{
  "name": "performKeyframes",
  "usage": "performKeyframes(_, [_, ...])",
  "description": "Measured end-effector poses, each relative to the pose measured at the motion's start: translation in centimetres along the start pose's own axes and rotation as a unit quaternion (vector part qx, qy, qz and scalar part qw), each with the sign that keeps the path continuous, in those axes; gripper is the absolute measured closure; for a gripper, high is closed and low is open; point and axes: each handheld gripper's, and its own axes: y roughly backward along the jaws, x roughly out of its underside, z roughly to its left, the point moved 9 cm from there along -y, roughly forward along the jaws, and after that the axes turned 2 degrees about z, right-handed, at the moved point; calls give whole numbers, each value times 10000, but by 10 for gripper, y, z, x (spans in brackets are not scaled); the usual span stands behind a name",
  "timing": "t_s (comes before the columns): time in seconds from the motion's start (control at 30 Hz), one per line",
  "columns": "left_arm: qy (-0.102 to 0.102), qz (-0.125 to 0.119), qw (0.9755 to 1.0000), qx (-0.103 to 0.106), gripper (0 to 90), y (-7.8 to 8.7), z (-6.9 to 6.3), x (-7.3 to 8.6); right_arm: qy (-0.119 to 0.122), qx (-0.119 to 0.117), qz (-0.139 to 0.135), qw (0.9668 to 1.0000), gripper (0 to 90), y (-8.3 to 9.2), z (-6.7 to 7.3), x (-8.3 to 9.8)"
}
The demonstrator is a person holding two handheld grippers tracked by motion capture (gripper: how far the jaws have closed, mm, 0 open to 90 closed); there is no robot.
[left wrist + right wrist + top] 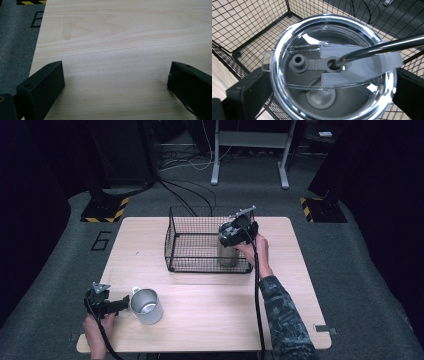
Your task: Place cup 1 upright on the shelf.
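**Tumbler held inside wire basket, empty mug waiting near the table's front edge**

Nearest the person, the left gripper (121, 305) sits low at the front left of the wooden table (210, 320), held level in the left hand (97, 327). Its jaws are spread wide with nothing between them; they point at a metal mug (146, 306) just beside them, standing upright with its handle toward the gripper.

Farther back, a black wire basket (176, 245) stands at the middle of the table's far half. The right forearm, in a patterned sleeve (282, 317), reaches forward to the basket's right end. There the right gripper (332, 92) points steeply down, its jaws pressed against opposite sides of a steel tumbler (227, 254) with a clear lid (294, 35) and a metal straw (382, 47). The tumbler stands upright inside the basket near its right front corner.

The step appears to be setting the tumbler down. It is best kept vertical, clear of the wire wall, and let go only once its base rests flat.
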Motion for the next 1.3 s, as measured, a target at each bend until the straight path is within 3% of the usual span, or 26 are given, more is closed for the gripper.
performKeyframes(0.13, [-1, 1, 10000, -1, 11, 0, 0, 0, 104, 165, -12, 9998, 0, 11, -1, -1])
performKeyframes(0.33, [-6, 5, 10000, 4, 11, 0, 0, 0, 210, 212, -73, 9995, 0, 33, 4, -3])
performKeyframes(0.73, [-5, 6, 10000, 2, 11, 0, 0, 0, 599, 42, -514, 9969, 0, 80, 29, 2])
performKeyframes(0.9, [-5, 5, 10000, 4, 11, 0, 0, 0, 712, -35, -516, 9961, 0, 92, 35, 17])
performKeyframes(1.1, [-6, 4, 10000, 5, 11, 0, 0, 0, 610, -186, -666, 9957, 0, 101, 37, 41])
performKeyframes(1.3, [-5, 7, 10000, 4, 10, 0, 0, 0, 430, -210, -790, 9957, 0, 104, 31, 73])
